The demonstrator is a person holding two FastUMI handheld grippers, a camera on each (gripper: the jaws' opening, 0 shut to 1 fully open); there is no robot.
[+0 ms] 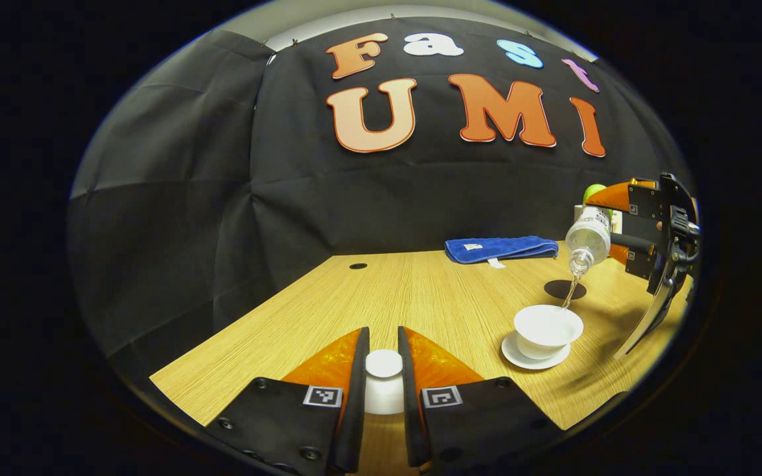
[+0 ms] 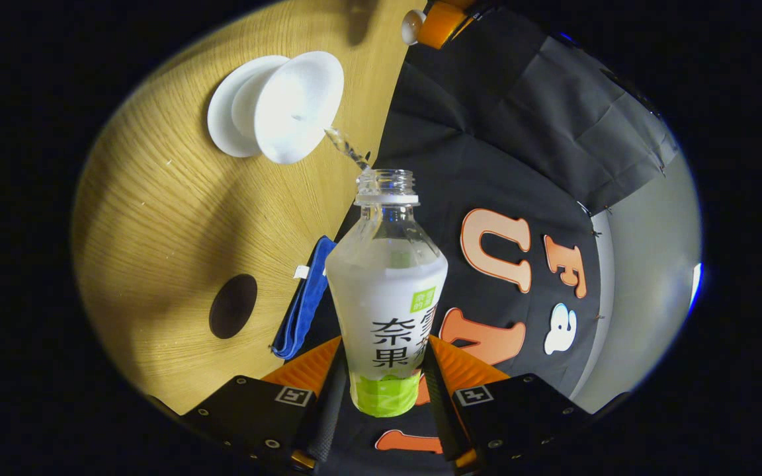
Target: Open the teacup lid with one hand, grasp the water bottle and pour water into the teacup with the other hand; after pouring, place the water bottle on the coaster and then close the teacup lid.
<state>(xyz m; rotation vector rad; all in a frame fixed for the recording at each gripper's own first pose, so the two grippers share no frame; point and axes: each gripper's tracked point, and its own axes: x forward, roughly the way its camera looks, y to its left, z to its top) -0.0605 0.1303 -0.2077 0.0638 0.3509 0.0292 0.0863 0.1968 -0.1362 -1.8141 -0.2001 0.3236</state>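
My left gripper (image 1: 383, 390) clenches teacup lid (image 1: 383, 365), bottom centre. My right gripper (image 2: 384, 396) grips tilted water bottle (image 2: 386, 291); stream enters teacup (image 2: 298, 106), upper left. Bottle base cut off. Coaster (image 2: 233, 306) bare.

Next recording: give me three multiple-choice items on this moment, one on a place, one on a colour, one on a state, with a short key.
1. Where does the teacup stand?
A. on the blue towel
B. on a white saucer
C. on the dark coaster

2. What colour is the folded towel?
A. blue
B. red
C. white

3. What is the water bottle doing?
A. standing capped
C. lying on the table
B. tilted, pouring

Key: 1 B, the saucer sits under the cup. 2 A, blue cloth by the wall. 3 B, a stream runs from the open neck into the cup, the right gripper holding the bottle; the left gripper holds the lid.
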